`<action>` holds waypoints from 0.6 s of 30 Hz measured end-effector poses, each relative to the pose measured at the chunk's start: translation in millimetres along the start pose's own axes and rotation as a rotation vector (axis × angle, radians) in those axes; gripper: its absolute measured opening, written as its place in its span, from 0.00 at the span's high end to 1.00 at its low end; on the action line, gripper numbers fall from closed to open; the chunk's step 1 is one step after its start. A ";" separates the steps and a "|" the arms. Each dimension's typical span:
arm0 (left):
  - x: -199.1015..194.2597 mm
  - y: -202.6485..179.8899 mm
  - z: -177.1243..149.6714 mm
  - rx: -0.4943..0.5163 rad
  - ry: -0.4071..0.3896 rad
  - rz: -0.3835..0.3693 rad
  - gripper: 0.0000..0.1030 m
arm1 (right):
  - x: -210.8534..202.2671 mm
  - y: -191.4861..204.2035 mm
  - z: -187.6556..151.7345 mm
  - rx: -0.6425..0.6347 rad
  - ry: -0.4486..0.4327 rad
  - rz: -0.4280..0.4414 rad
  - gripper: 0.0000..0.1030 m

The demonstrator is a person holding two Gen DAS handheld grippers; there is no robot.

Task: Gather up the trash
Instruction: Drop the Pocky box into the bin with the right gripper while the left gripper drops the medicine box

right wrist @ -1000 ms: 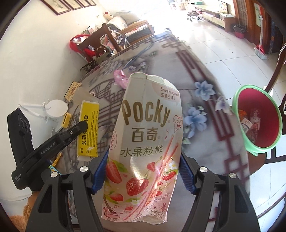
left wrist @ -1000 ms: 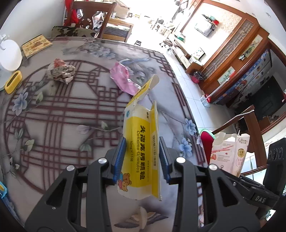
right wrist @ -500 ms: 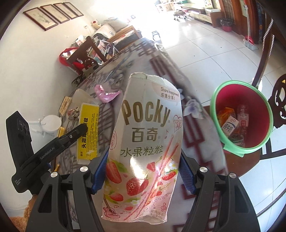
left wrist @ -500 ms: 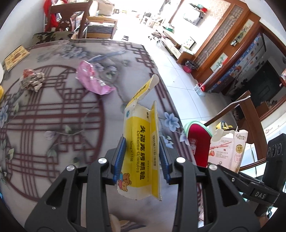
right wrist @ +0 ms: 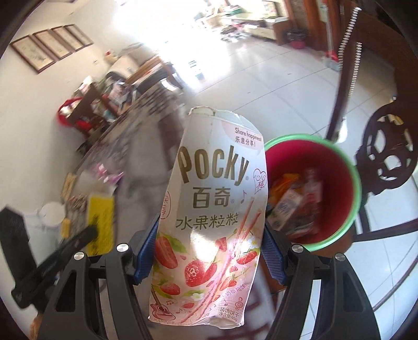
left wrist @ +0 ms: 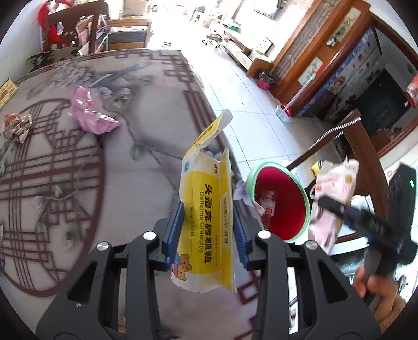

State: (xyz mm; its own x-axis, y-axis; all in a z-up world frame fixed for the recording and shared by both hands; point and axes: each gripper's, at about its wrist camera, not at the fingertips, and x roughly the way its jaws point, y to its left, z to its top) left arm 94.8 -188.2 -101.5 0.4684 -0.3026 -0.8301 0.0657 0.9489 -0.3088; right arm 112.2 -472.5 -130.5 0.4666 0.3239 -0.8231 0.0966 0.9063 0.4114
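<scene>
My left gripper (left wrist: pixel 207 230) is shut on a yellow and white medicine box (left wrist: pixel 206 209) with its top flap open, held upright above the table's right edge. My right gripper (right wrist: pixel 209 251) is shut on a pink Pocky strawberry box (right wrist: pixel 214 222), also upright. A red bin with a green rim (right wrist: pixel 337 167) stands just right of the Pocky box, with several wrappers and cartons inside. In the left wrist view the same bin (left wrist: pixel 284 198) sits beyond the table edge, with the right gripper and Pocky box (left wrist: pixel 334 191) past it. A pink wrapper (left wrist: pixel 91 115) and a crumpled wrapper (left wrist: pixel 15 125) lie on the table.
The round table has a patterned cloth (left wrist: pixel 78 183). A dark carved wooden chair (right wrist: pixel 386 159) stands right of the bin, over a white tiled floor (right wrist: pixel 274 86). More chairs (left wrist: pixel 75 23) stand at the table's far side. A hand (left wrist: pixel 376 285) grips the right tool.
Both grippers have moved right across the table toward the bin, each keeping its box. The bin now looms larger and closer in both views, and the table wrappers have slid left.
</scene>
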 end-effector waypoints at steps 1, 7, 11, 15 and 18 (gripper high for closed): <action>2.3 -4.5 0.3 0.008 0.007 -0.003 0.66 | 0.5 -6.4 5.1 0.002 -0.007 -0.016 0.34; 17.6 -39.2 5.4 0.076 0.040 -0.032 0.65 | 9.6 -39.0 26.7 -0.001 -0.044 -0.095 0.32; 32.8 -67.1 11.0 0.142 0.065 -0.056 0.65 | 20.1 -69.3 39.4 0.039 -0.049 -0.130 0.26; 59.0 -101.5 18.5 0.206 0.101 -0.103 0.65 | 8.5 -90.7 41.4 0.066 -0.085 -0.161 0.20; 78.6 -128.2 23.8 0.252 0.116 -0.136 0.64 | -1.9 -103.5 36.0 0.081 -0.098 -0.174 0.20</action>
State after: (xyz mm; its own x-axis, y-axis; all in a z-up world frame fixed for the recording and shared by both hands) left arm 144.1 -331.4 -116.1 0.3377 -0.4224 -0.8411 0.3443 0.8872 -0.3072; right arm 132.9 -576.6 -157.4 0.5192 0.1326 -0.8443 0.2522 0.9201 0.2997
